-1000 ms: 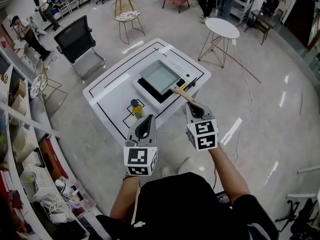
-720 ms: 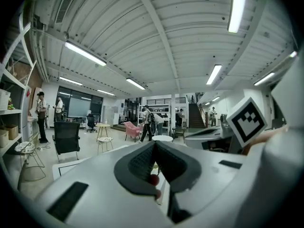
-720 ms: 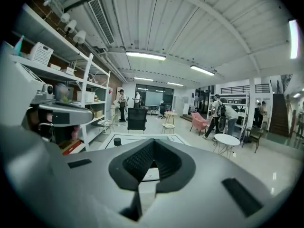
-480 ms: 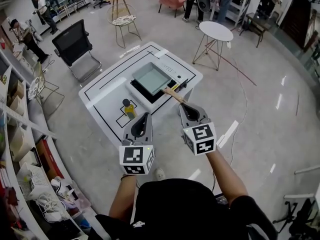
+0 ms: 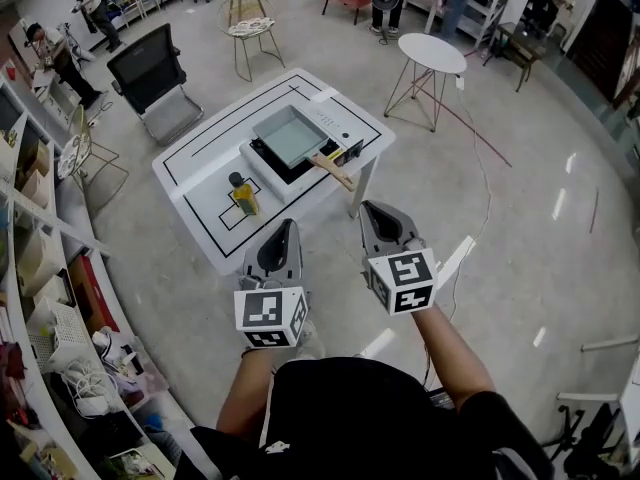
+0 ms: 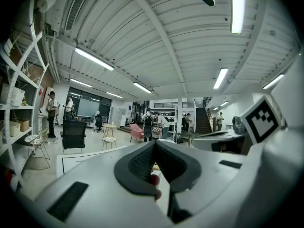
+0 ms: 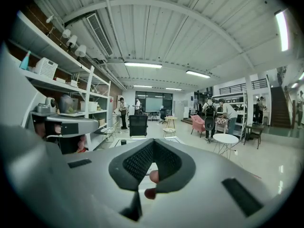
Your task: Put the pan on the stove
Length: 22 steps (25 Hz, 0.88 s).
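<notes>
Since the earlier frames the white table has slid away up the head view and both grippers are drawn back from it, so the person appears to have stepped back. The pan, square and pale grey, sits on the black stove in the middle of that table, with a yellow bottle just beside the stove's near left corner. The pan lies ahead of and slightly left of both grippers, well apart from them. Its wooden handle runs from the pan's near corner out towards the table's near right edge, pointing roughly at the right gripper, which is the nearer one to it. The left gripper hangs level with it, over bare floor. Both grippers have their jaws pressed together with nothing between them and touch nothing. With the pan resting on the stove, the task looks finished.
</notes>
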Motion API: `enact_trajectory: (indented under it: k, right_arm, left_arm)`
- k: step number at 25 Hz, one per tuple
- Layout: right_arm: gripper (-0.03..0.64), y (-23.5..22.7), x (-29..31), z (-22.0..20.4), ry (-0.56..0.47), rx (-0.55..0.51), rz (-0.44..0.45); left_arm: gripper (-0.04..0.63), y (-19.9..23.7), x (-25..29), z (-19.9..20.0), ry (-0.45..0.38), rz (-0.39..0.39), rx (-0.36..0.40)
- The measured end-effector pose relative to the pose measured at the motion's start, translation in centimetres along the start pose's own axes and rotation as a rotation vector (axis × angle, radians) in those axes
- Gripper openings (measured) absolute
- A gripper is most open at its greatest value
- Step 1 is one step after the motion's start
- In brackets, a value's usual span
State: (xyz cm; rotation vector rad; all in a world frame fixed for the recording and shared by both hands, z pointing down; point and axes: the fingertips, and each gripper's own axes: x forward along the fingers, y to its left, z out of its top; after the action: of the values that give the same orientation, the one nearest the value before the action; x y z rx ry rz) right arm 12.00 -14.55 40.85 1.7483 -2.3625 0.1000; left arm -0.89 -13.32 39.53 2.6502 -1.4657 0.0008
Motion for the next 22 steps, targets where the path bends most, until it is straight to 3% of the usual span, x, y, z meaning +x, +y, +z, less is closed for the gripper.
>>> enact_trajectory:
  k: [22]
  right_arm:
    - [0.002, 0.9, -9.7, -3.0, -0.016, 0.015, 0.030]
  left_arm:
    - [0.002, -7.1, -8.3, -1.9, -0.005, 0.087, 0.004]
